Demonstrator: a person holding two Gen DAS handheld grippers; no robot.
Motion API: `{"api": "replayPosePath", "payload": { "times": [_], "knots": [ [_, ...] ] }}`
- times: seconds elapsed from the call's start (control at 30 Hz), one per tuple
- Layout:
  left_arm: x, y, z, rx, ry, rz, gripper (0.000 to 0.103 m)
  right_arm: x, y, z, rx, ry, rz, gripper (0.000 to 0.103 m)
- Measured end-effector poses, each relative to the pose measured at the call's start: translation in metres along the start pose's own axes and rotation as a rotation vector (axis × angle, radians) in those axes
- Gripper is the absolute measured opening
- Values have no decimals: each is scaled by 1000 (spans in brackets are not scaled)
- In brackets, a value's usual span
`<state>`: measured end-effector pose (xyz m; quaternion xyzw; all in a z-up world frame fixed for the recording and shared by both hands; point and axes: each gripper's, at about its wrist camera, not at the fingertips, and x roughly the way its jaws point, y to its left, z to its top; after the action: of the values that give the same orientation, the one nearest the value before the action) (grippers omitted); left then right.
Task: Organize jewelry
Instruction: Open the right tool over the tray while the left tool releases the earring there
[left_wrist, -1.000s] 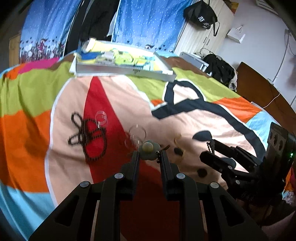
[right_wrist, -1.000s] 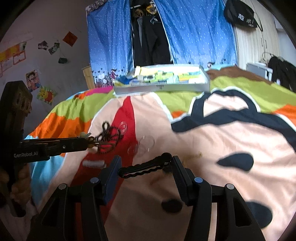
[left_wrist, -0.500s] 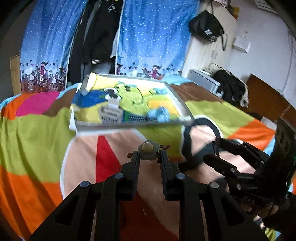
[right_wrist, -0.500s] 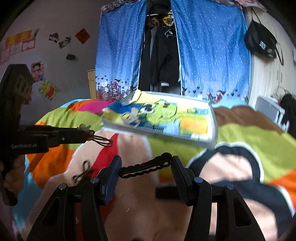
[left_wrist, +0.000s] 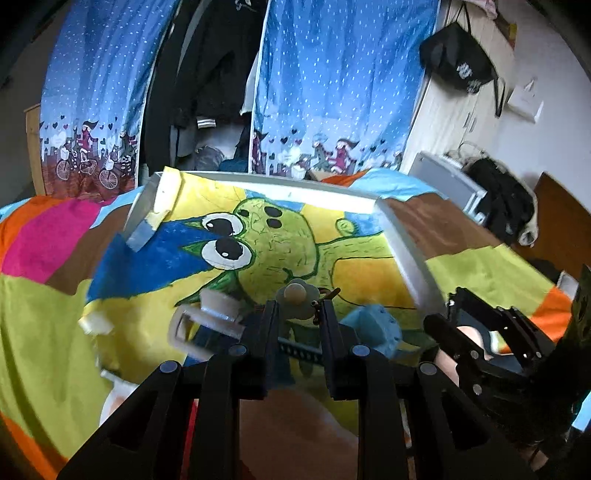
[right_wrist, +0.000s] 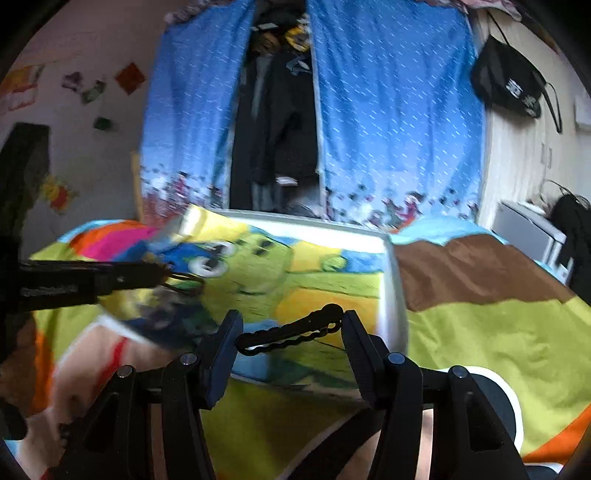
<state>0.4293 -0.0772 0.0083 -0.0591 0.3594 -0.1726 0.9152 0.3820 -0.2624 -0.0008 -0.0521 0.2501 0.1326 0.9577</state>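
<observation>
My left gripper (left_wrist: 297, 311) is shut on a small grey-green flower charm (left_wrist: 297, 295) with thin wire loops (right_wrist: 186, 283) hanging from it. It hovers over the near part of a white-walled tray (left_wrist: 406, 251) whose floor shows a painted green cartoon creature. A pale clip-like piece (left_wrist: 208, 319) and a light blue item (left_wrist: 373, 325) lie in the tray. My right gripper (right_wrist: 290, 329) is shut on a black beaded bracelet (right_wrist: 288, 332) stretched between its fingers, above the tray's (right_wrist: 393, 295) near right corner. The left gripper (right_wrist: 159, 275) reaches in from the left.
The tray rests on a bed with a bright multicoloured spread (left_wrist: 44, 332). Blue curtains (right_wrist: 388, 129) and dark hanging clothes (left_wrist: 207, 74) stand behind it. A black bag (left_wrist: 458, 66) hangs on the right wall. The right gripper (left_wrist: 443, 310) sits close at the tray's right side.
Both grippers have carried their pieces forward from the open bedspread to the tray, which now fills the view. Neither grip has changed.
</observation>
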Motion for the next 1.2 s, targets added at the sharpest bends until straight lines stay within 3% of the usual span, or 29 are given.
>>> {"api": "replayPosePath", "payload": {
  "times": [0.2,0.47,0.6,0.73,0.8,0.87,0.93,1.0,1.2],
  "knots": [
    [37,-2,-3,-1,59,17,18,23,-21,-16,76,56,-29,53],
    [50,-1,-9,-19,116,18,20,27,-23,-23,98,93,-19,57],
    [39,1,-11,-52,100,22,48,18,-25,-23,106,90,-24,65],
    [13,-6,-9,-48,46,8,55,0,-28,-20,103,74,-41,70],
    [-2,-12,-8,-35,16,14,69,-16,-29,-19,105,56,-49,77],
    [-24,-18,-9,-26,-42,16,77,-32,-30,-17,107,39,-53,80],
    [-46,-23,-12,-28,-104,21,82,-50,-30,-14,109,20,-58,86],
    [-66,-25,-16,-36,-152,28,93,-71,-28,-12,116,-6,-63,100],
    [-120,-34,-38,-12,-220,98,95,-131,-12,-7,107,-69,-59,103]
  ]
}}
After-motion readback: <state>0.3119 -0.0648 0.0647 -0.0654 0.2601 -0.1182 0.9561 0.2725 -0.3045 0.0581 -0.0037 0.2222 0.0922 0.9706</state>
